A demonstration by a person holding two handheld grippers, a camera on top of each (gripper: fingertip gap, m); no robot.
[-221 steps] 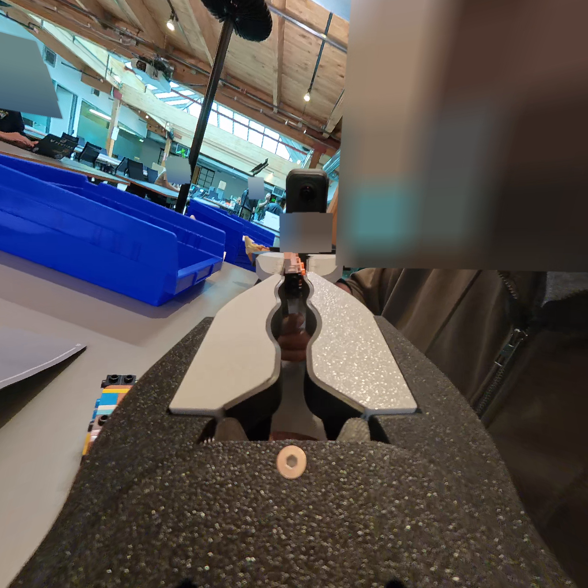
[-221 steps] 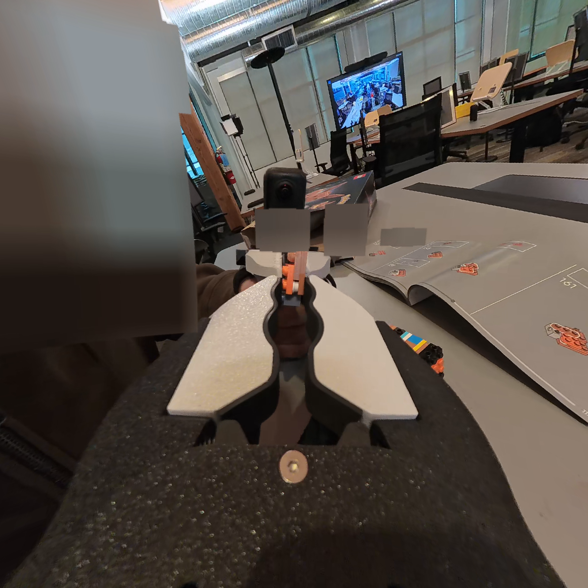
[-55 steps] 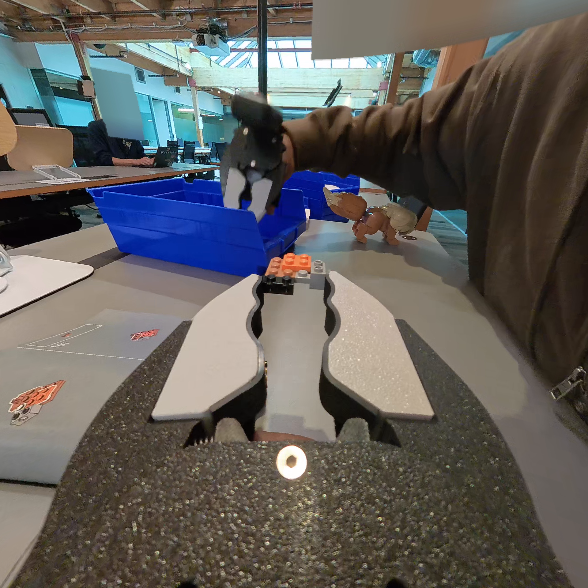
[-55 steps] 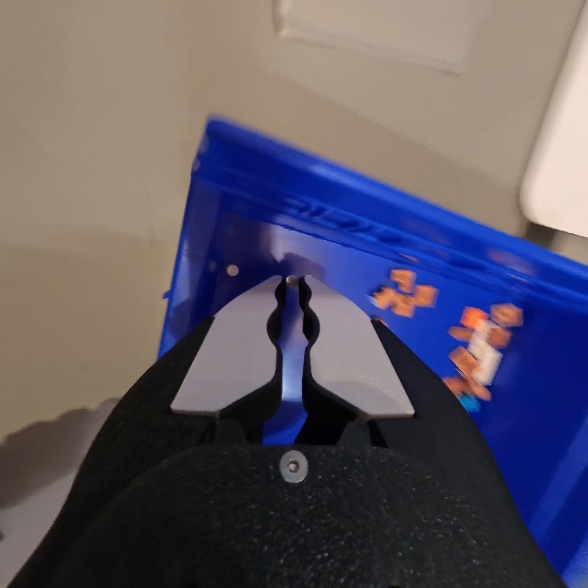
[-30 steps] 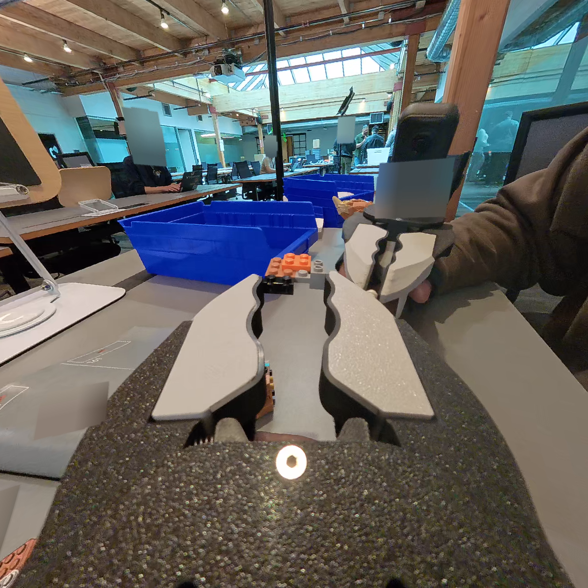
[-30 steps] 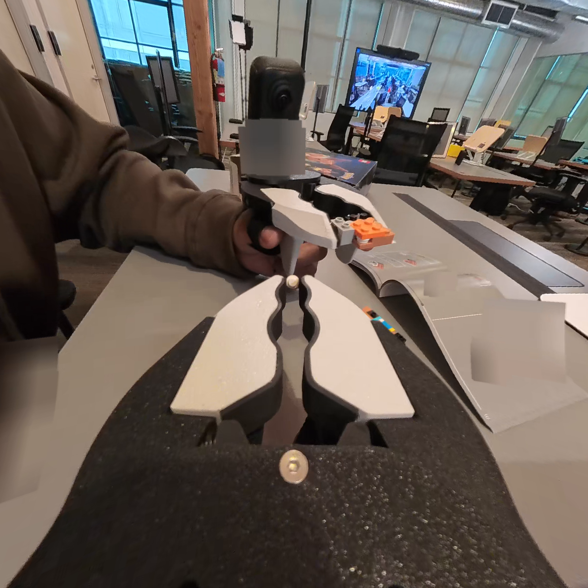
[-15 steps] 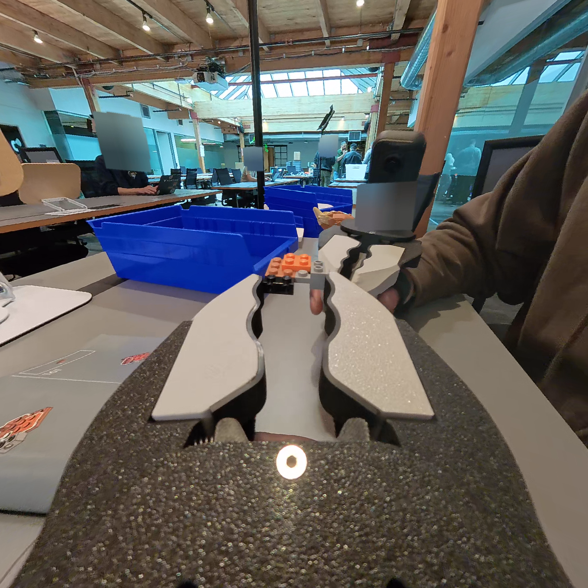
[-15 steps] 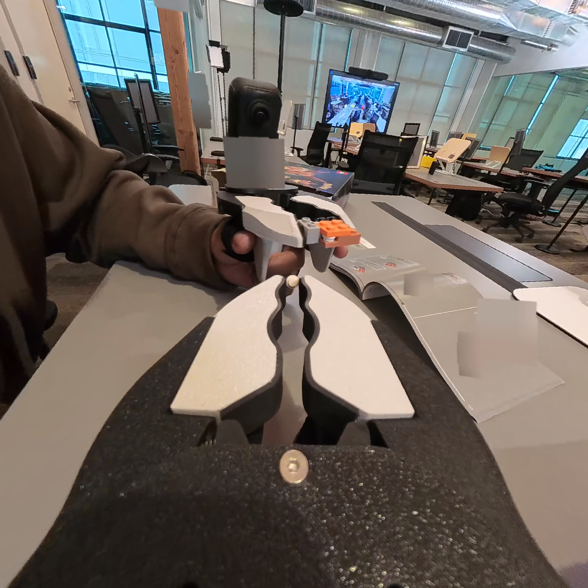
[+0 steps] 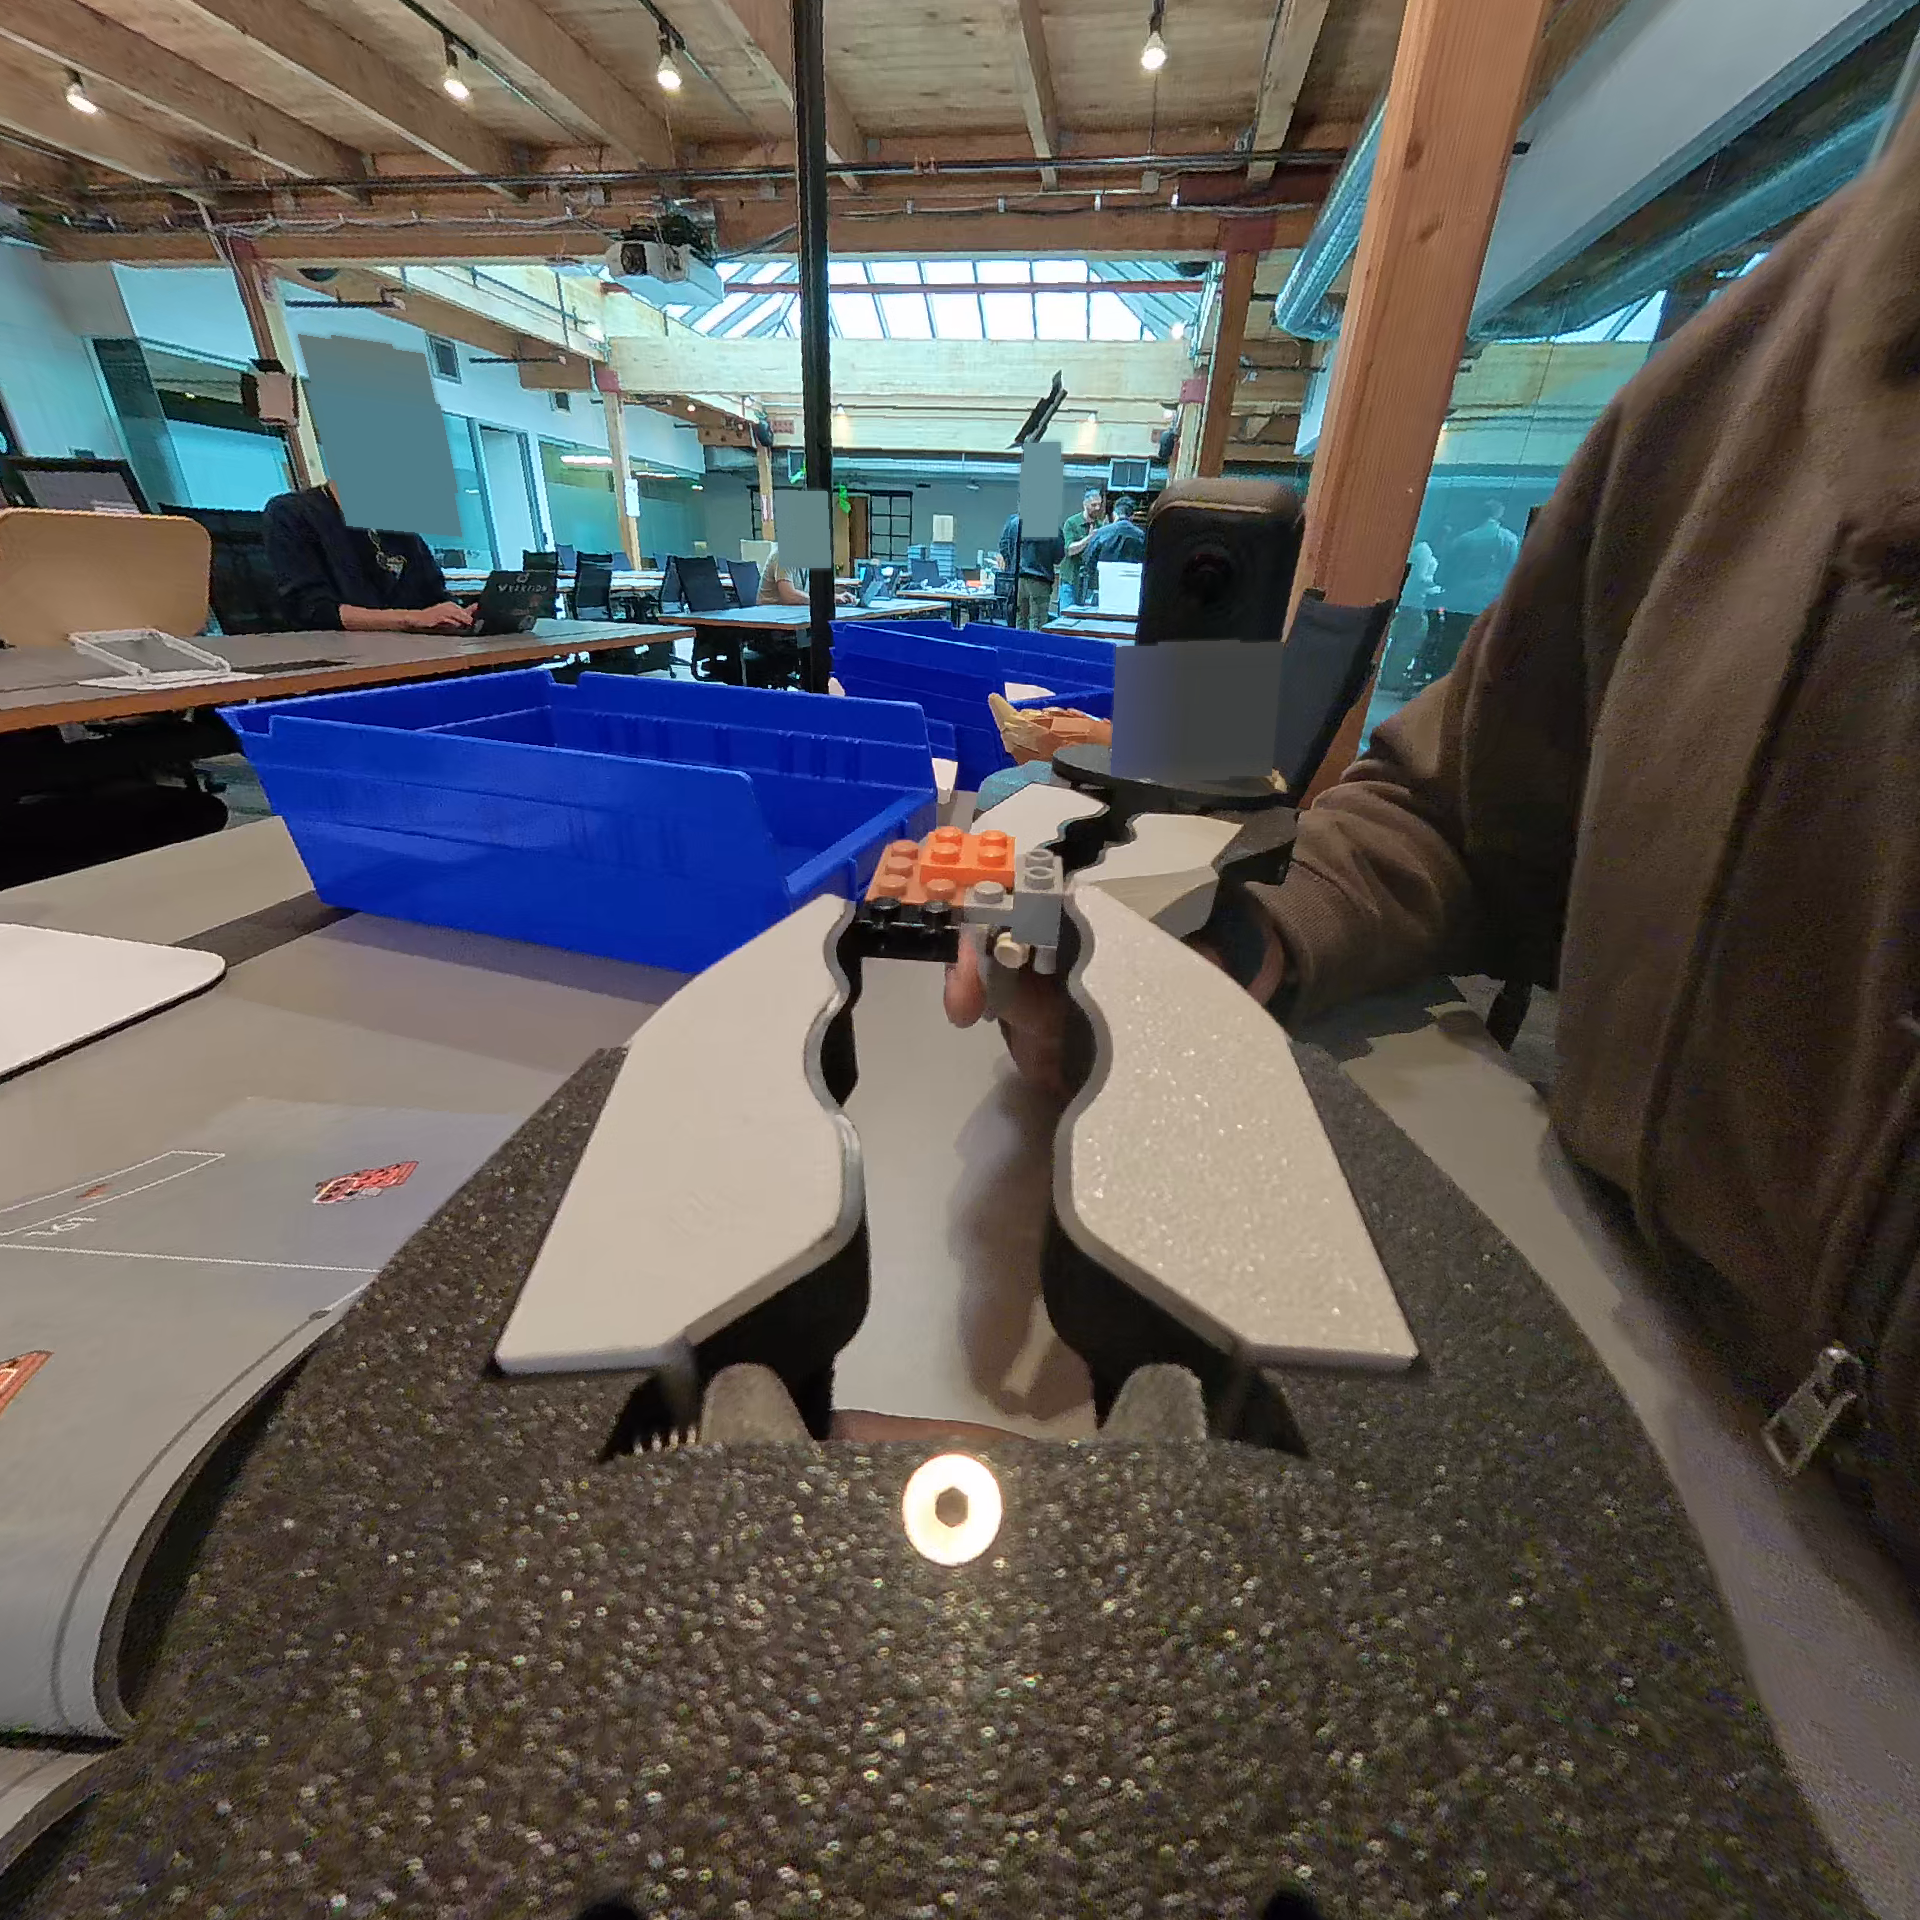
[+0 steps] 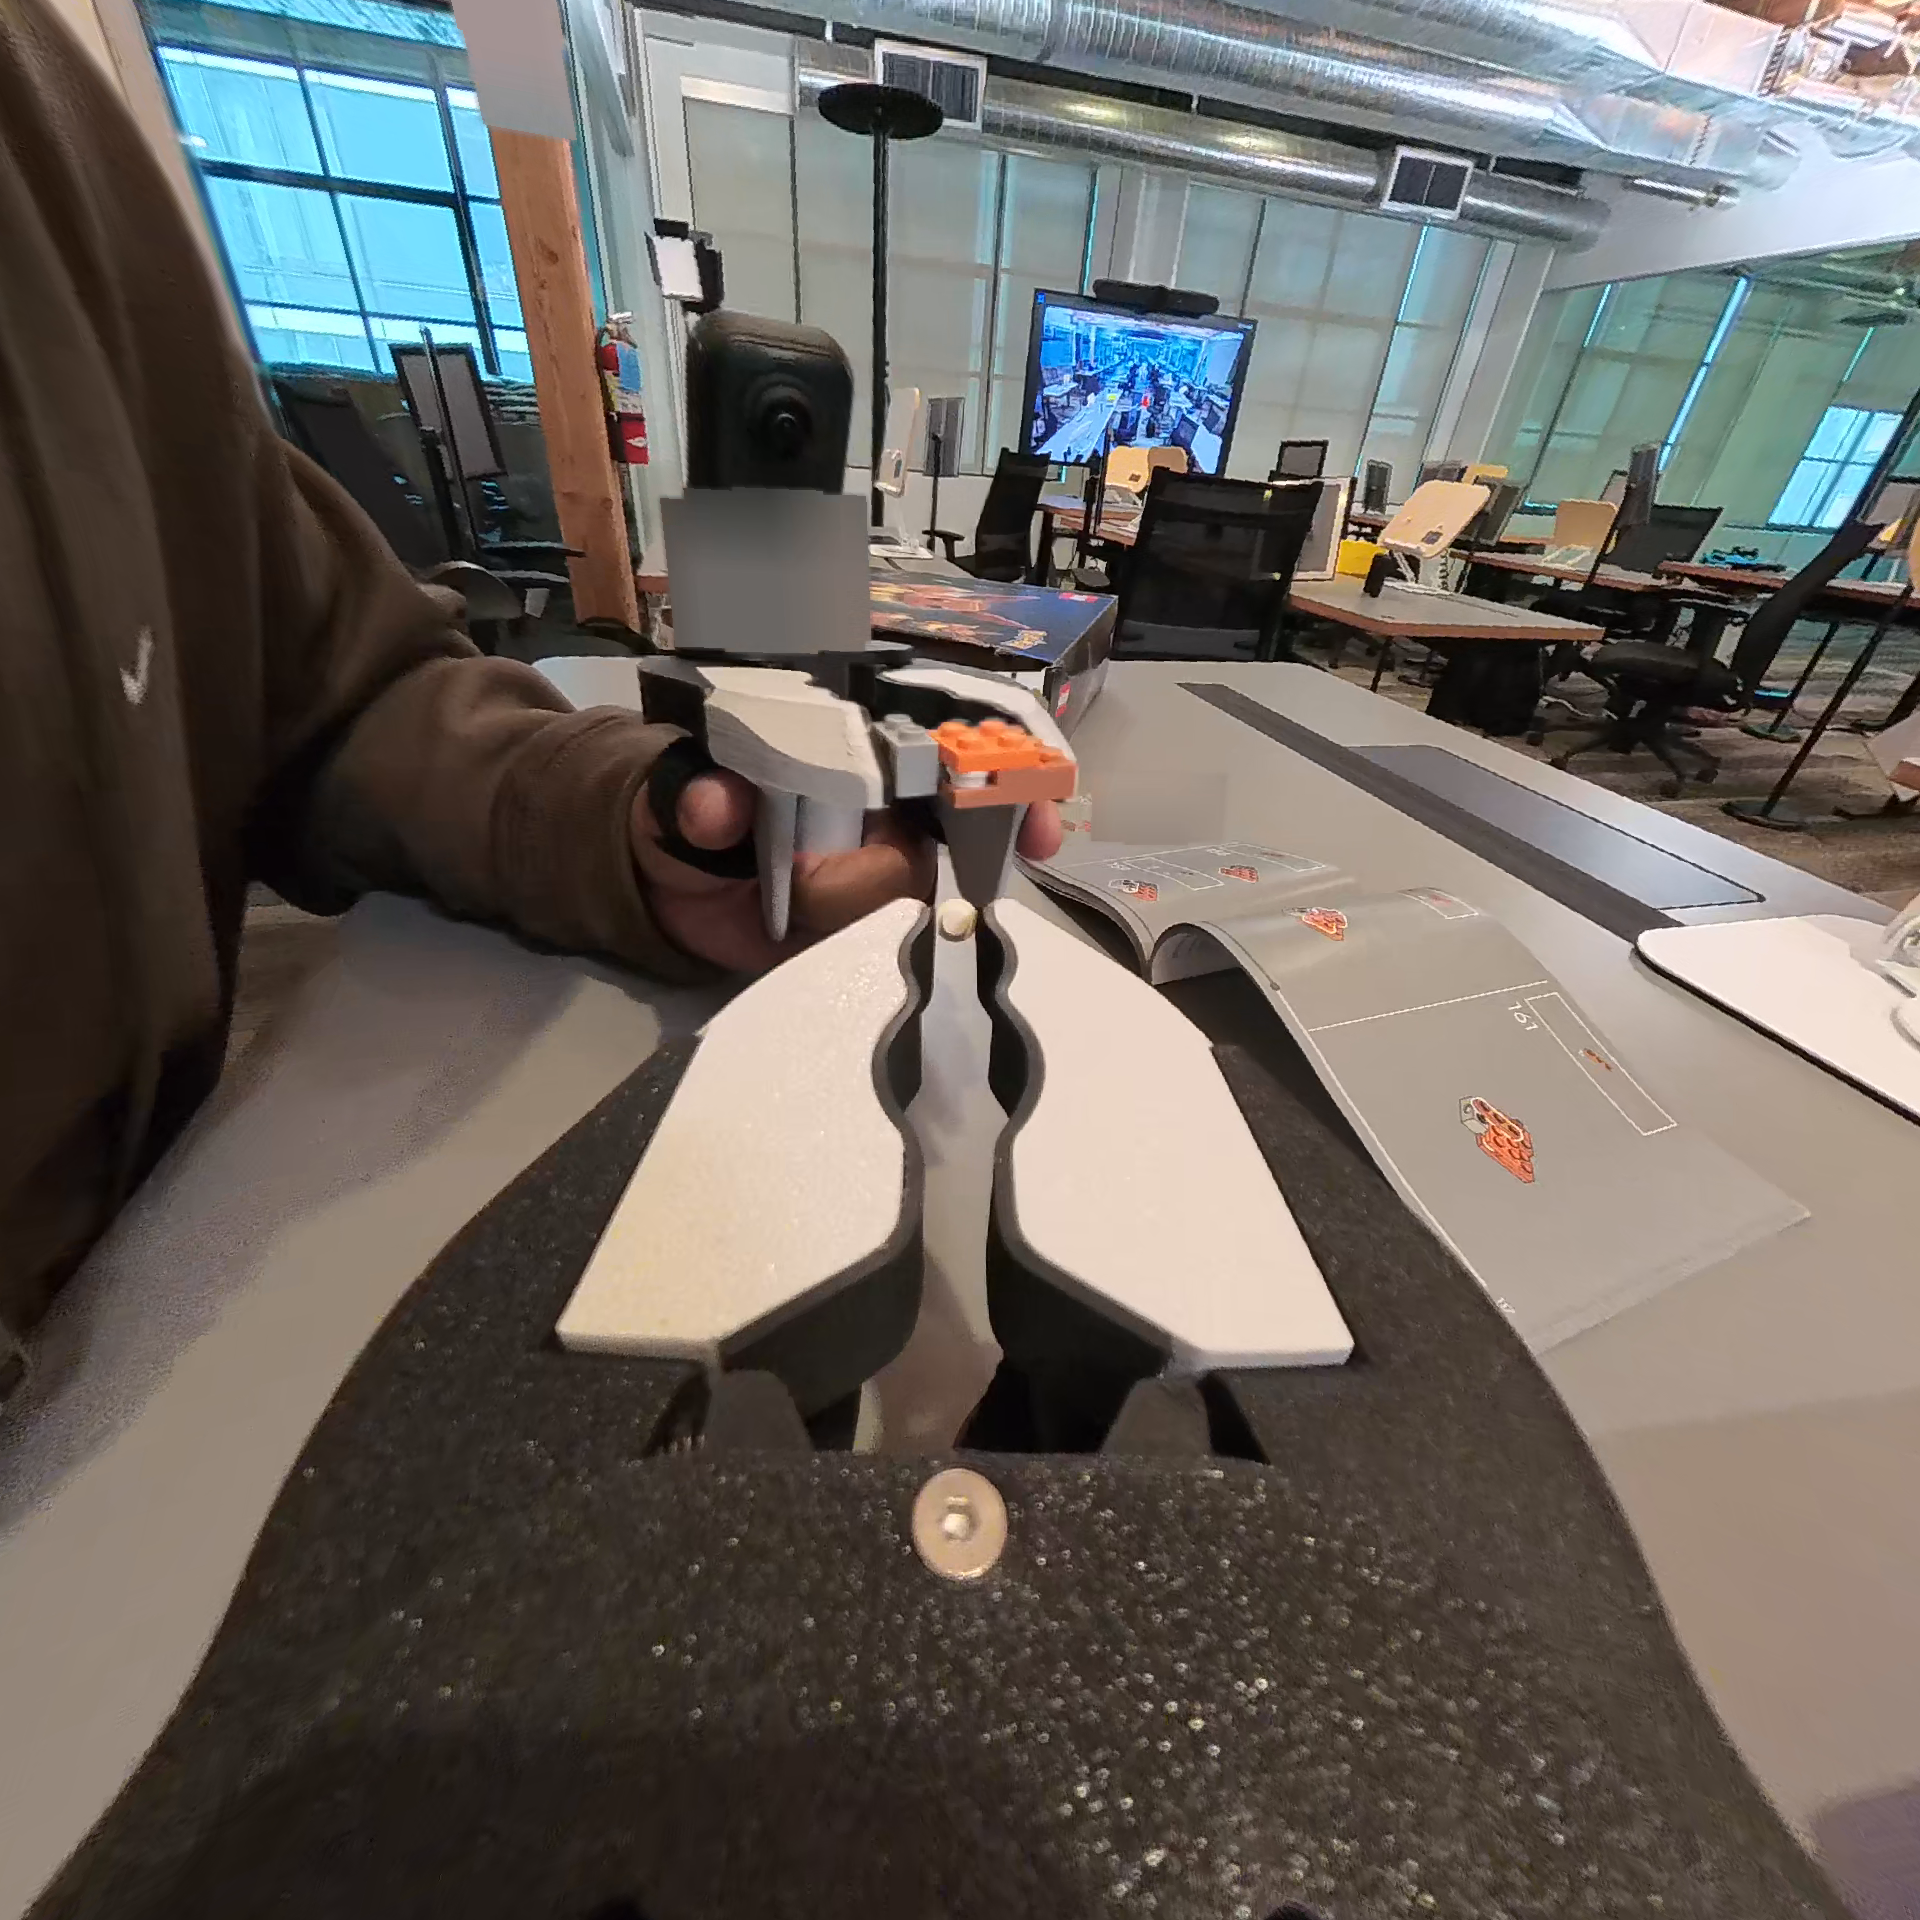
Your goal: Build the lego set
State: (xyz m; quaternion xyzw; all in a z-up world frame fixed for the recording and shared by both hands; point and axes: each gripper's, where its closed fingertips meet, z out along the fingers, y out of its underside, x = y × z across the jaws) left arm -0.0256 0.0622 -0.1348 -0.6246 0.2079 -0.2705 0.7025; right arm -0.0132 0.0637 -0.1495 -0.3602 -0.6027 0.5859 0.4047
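My left gripper is shut on a small lego assembly of orange plates, a black plate and a grey brick, and holds it above the grey table. It also shows in the right wrist view. My right gripper is shut on a small tan pin. It faces the left gripper and holds the pin right by the grey brick's near face; I cannot tell if they touch. The right gripper's fingers show just behind the assembly.
A blue bin stands behind on the left, with more blue bins and a brown lego figure beyond. An open instruction booklet lies on the table, a set box behind it and a white pad to its right. The tips of both grippers are at nearly the same place.
My right gripper took a tan pin from the blue bin and brought it back. It has now closed in on the grey brick. My left gripper kept holding the assembly.
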